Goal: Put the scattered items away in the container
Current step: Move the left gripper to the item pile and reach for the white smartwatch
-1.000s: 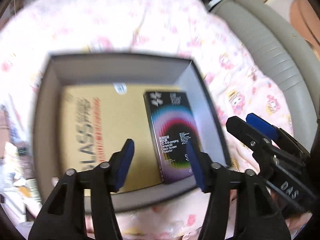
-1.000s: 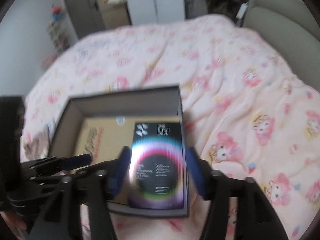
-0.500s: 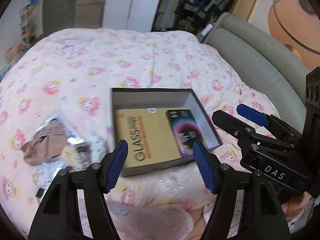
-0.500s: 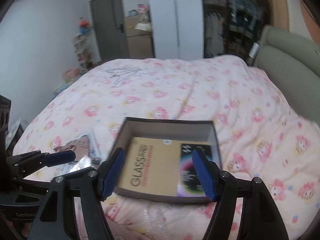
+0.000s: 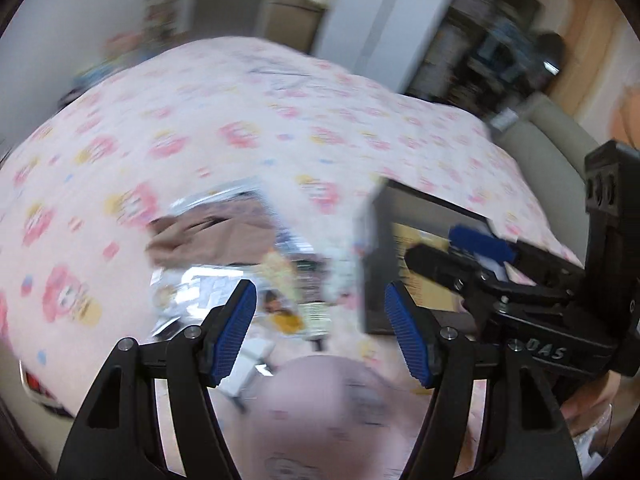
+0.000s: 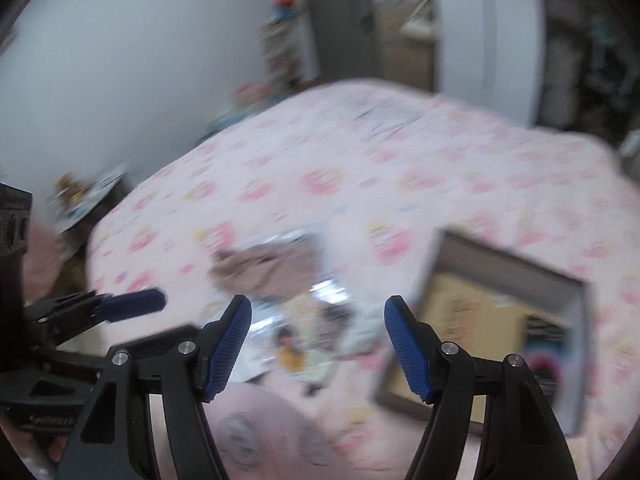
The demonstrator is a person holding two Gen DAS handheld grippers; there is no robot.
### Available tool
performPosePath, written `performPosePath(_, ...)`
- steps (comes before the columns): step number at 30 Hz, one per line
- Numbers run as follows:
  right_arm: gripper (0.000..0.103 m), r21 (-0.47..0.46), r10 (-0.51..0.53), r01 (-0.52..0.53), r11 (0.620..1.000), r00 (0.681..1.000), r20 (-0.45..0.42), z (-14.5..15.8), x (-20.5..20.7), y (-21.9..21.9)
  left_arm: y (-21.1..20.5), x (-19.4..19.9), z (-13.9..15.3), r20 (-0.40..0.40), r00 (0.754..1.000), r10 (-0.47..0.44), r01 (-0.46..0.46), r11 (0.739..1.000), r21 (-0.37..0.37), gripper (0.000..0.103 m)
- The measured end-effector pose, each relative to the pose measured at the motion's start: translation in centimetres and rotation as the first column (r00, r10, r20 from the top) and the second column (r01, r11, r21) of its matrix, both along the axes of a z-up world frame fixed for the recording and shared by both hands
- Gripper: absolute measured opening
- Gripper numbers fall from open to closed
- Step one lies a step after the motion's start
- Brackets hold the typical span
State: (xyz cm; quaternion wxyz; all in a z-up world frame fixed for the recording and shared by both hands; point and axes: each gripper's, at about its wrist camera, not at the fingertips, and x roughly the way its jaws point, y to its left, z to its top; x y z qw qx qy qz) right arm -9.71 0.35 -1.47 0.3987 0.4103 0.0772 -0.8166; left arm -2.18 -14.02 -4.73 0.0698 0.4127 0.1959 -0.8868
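Looking over the big pink blanket (image 5: pixel 192 128) with its cartoon faces, I see my view has swung to the left; a second ago both my grippers were right over the box, and now they face the messy pile instead. That tells me the last thing is dropped off and I am going for more.

The dark box (image 6: pixel 516 276) sits on the blanket off to my right. Inside it lie a flat tan package (image 6: pixel 472 320) and a dark colourful screen protector box (image 6: pixel 548 344) beside it, so two things are already tidy.

The pile is to the left of the box. The biggest piece is a shiny clear bag with brown cloth in it (image 5: pixel 208 232). Just below it lies a small card with a cartoon picture (image 5: pixel 280 312). Everything is blurry, so I cannot name the little bits near it.

My left gripper (image 5: pixel 318 332) is wide open and holds nothing. My right gripper (image 6: pixel 318 344) is wide open and empty too. I think the shiny bag comes next.
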Motion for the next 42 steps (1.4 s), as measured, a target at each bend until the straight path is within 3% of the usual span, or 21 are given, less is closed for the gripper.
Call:
performPosePath(4,0.066,0.043,0.061,-0.068,0.997,0.988,0.144,-4.9,-1.2,-4.0,-4.6,1.3,-5.4,0.091,0.987,0.132,-0.139,0.987,0.084,0.059)
performPosePath(6,0.061,0.092,0.081,-0.101,0.991,0.976,0.202,-7.5,-2.0,-5.6,-6.4,1.8,-8.5,0.147,0.973,0.181,-0.199,0.972,0.122,0.052)
performPosePath(8,0.045,0.146,0.102,-0.148,0.978,0.954,0.283,-10.2,-2.8,-7.0,-7.7,2.3,-11.1,0.207,0.952,0.223,-0.255,0.956,0.142,0.045)
performPosePath(10,0.043,0.168,0.133,-0.203,0.965,0.925,0.355,-11.9,-3.2,-8.2,-8.8,2.9,-13.3,0.254,0.933,0.254,-0.299,0.94,0.161,0.037)
performPosePath(12,0.042,0.198,0.177,-0.27,0.942,0.904,0.389,-13.2,-3.0,-9.9,-9.7,3.2,-15.3,0.27,0.932,0.242,-0.31,0.918,0.247,0.036)
performPosePath(14,0.042,0.236,0.212,-0.32,0.918,0.896,0.39,-13.8,-2.4,-11.2,-10.3,3.1,-17.0,0.266,0.939,0.218,-0.307,0.88,0.362,0.036)
performPosePath(19,0.042,0.261,0.194,-0.318,0.912,0.892,0.408,-15.0,-2.3,-12.2,-10.3,0.8,-19.2,0.272,0.946,0.174,-0.288,0.836,0.468,0.039)
performPosePath(23,0.042,0.276,0.175,-0.32,0.906,0.879,0.443,-16.0,-2.8,-12.2,-10.6,-0.8,-19.6,0.266,0.95,0.166,-0.281,0.826,0.489,0.039)
performPosePath(25,0.042,0.272,0.18,-0.33,0.904,0.87,0.459,-16.3,-2.7,-12.2,-10.6,-1.5,-19.8,0.293,0.942,0.163,-0.286,0.846,0.45,0.003)
performPosePath(27,0.042,0.264,0.18,-0.33,0.906,0.866,0.466,-16.2,-2.5,-12.1,-10.7,-1.8,-19.4,0.281,0.945,0.169,-0.286,0.841,0.459,0.003)
performPosePath(29,0.042,0.251,0.188,-0.331,0.91,0.867,0.462,-15.8,-2.2,-12.1,-10.5,-1.9,-18.1,0.254,0.952,0.173,-0.272,0.856,0.439,0.003)
performPosePath(32,0.046,0.208,0.212,-0.333,0.92,0.868,0.45,-14.8,-2.1,-11.9,-9.5,-2.2,-15.2,0.163,0.975,0.15,-0.21,0.863,0.46,0.002)
performPosePath(35,0.051,0.167,0.226,-0.318,0.933,0.88,0.417,-13.3,-2.0,-11.4,-8.1,-2.7,-11.7,0.088,0.988,0.124,-0.15,0.89,0.43,0.002)
performPosePath(39,0.055,0.052,0.24,-0.287,0.956,0.874,0.422,-11.1,-2.0,-9.7,-5.5,-3.3,-7.7,-0.001,0.998,0.061,-0.055,0.91,0.412,0.001)
performPosePath(42,0.055,-0.002,0.218,-0.238,0.971,0.886,0.409,-9.8,-2.1,-8.0,-2.9,-4.4,-5.4,-0.059,0.998,-0.016,0.039,0.908,0.417,0.001)
